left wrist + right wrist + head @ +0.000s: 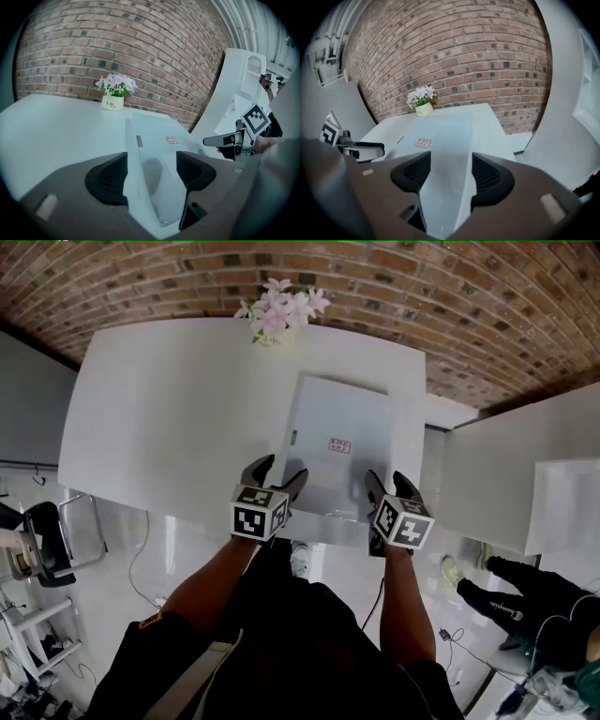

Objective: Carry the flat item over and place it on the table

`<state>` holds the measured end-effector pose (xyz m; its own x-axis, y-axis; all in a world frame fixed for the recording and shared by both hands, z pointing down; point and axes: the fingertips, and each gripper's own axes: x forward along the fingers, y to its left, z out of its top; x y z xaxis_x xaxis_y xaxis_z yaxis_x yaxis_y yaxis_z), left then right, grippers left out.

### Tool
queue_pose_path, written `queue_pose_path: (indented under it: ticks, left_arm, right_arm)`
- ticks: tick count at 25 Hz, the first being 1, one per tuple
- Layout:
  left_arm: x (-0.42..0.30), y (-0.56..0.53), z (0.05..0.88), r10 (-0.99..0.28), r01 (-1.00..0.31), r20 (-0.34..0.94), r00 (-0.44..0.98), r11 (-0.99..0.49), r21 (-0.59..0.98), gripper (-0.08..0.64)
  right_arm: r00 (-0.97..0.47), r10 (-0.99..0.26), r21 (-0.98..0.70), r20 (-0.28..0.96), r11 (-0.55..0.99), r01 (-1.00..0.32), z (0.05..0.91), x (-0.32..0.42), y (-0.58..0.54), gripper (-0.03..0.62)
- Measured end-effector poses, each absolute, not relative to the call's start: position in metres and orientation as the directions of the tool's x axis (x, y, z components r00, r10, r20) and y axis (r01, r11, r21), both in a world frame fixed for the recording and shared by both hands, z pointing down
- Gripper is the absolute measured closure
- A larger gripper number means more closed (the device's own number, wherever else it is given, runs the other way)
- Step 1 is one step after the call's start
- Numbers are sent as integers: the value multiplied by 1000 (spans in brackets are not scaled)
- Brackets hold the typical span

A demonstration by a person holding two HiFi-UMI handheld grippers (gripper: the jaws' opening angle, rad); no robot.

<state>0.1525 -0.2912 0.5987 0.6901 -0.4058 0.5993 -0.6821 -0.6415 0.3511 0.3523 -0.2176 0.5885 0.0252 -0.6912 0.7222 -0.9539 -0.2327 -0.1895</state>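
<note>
Tongs: left gripper [282,471] and right gripper [388,480] both clenched on near edge of flat white plastic-wrapped panel [337,423] lying on white table [169,409]; likely grasp step, next needs level, matched lift.

Small cream pot of pink flowers [279,307] at far edge of tabletop [169,409], near brick wall [469,306]. White panel [525,465] to the right, apart from tabletop. Black chair [47,540] lower left. Cables [141,563] on white floor. Another person's black sleeve [530,592] and light shoe [452,568] lower right.
</note>
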Motion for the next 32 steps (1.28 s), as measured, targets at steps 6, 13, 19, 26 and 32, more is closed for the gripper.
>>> queue_pose_path:
  ticks: [6, 13, 19, 26, 32]
  left_arm:
    - [132, -275, 556, -521, -737, 569, 636, -629, 247, 497]
    - [134, -226, 516, -540, -723, 539, 646, -659, 205, 555]
    - [125, -182, 472, -592, -728, 476, 651, -665, 168, 555]
    - [90, -147, 436, -664, -770, 432, 611, -625, 129, 555]
    - [57, -128, 423, -691, -787, 416, 591, -608, 109, 555]
  right_arm:
    - [44, -773, -143, 633, -173, -974, 545, 323, -203, 495]
    - [-4, -844, -131, 536, -79, -988, 500, 271, -173, 591]
    - [-33, -874, -104, 486, -20, -994, 464, 237, -144, 592]
    - [-68, -898, -135, 434, 10, -991, 437, 208, -112, 592]
    - [-91, -909, -173, 407, 21, -985, 431, 172, -95, 592]
